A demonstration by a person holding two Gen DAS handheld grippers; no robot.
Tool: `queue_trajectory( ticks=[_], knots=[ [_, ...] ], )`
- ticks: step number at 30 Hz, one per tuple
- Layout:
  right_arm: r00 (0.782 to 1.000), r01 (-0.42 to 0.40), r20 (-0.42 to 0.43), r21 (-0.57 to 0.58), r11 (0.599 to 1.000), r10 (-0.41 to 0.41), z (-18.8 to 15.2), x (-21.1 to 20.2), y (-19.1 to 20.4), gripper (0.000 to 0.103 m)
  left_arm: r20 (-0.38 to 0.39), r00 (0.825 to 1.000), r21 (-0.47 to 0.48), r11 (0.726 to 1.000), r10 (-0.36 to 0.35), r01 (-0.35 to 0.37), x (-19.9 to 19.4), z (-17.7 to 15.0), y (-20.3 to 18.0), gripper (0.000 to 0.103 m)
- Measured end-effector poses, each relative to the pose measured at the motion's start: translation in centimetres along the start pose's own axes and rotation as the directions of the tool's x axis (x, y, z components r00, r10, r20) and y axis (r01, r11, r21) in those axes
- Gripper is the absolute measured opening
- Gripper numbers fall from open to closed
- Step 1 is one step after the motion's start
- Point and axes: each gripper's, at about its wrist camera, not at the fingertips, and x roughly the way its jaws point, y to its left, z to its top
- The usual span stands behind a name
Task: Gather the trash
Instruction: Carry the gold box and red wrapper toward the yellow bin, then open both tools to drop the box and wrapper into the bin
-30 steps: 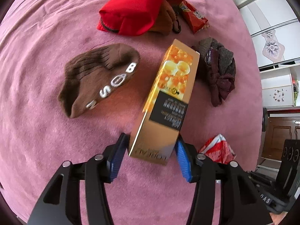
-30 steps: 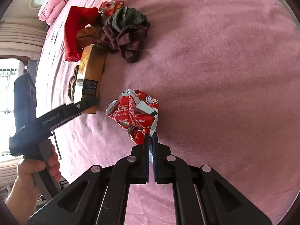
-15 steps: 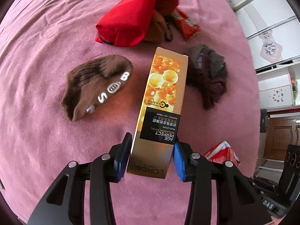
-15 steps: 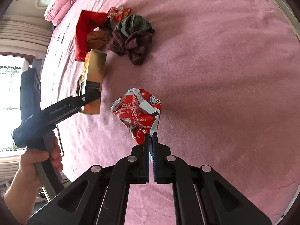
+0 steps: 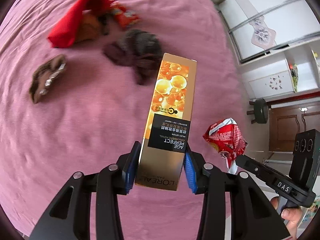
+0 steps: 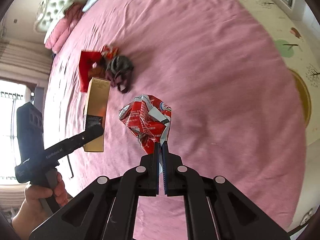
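The left tool (image 5: 161,167) is clamped on the lower end of a gold lotion carton (image 5: 170,118), one blue pad pressed to each narrow side. Gripping low on the long box leaves most of its length sticking out ahead, clear of the pink bedspread (image 5: 80,130), so it can probably be carried off without dragging. In this left wrist view the carton hangs above the bed, its far end pointing toward a dark bundle of cloth (image 5: 136,54). Farther back lie a red pouch (image 5: 74,24), an orange snack wrapper (image 5: 124,16) just beside it, and a brown knit hat (image 5: 46,76) well apart to the left; these are blurred. At the right edge the right tool appears side-on with a crumpled red wrapper (image 5: 226,138) in its tip.

From the right wrist view, the right tool (image 6: 160,150) is closed almost fully together, pinching a thin fold at the bottom of the crumpled red wrapper (image 6: 148,120). A thin, crushable foil needs that narrow pinch, and the bulk of it stands free above the fingers, off the bedspread (image 6: 220,80). To the left, the left tool holds the gold lotion carton (image 6: 96,112) in the air, near the wrapper but not touching it. The cloth bundle, red pouch and snack wrapper remain on the bed behind. With one piece of trash in each tool, both seem ready to go to a bin, though no bin is in view.
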Motion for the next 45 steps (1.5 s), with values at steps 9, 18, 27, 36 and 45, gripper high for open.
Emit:
queue_trajectory(
  ticks=[9, 18, 27, 36, 45],
  knots=[
    [0.994, 0.033, 0.106, 0.071, 0.997, -0.040, -0.6, -6.7, -6.7, 0.003, -0.026, 0.999, 0.140, 0.990, -0.023, 0.026, 1.4, -0.8, -10.4, 0.041],
    [0.982, 0.056, 0.171, 0.152, 0.987, -0.082, -1.4, -11.8, -14.8, 0.003, -0.077, 0.995, 0.269, 0.960, -0.062, 0.080, 5.2, -1.7, -21.0, 0.037],
    [0.972, 0.065, 0.203, 0.256, 0.964, -0.120, -2.6, -15.1, -22.4, 0.003, -0.148, 0.986, 0.346, 0.930, -0.073, 0.121, 9.7, -2.9, -28.1, 0.037],
    [0.959, 0.083, 0.226, 0.354, 0.931, -0.171, -2.3, -17.2, -29.3, 0.003, -0.215, 0.975, 0.426, 0.894, -0.047, 0.137, 15.2, -2.6, -35.4, 0.037],
    [0.949, 0.086, 0.249, 0.381, 0.921, -0.191, 0.0, -18.1, -32.6, 0.004, -0.222, 0.973, 0.457, 0.875, -0.059, 0.157, 17.8, -0.8, -40.3, 0.037]
  ],
)
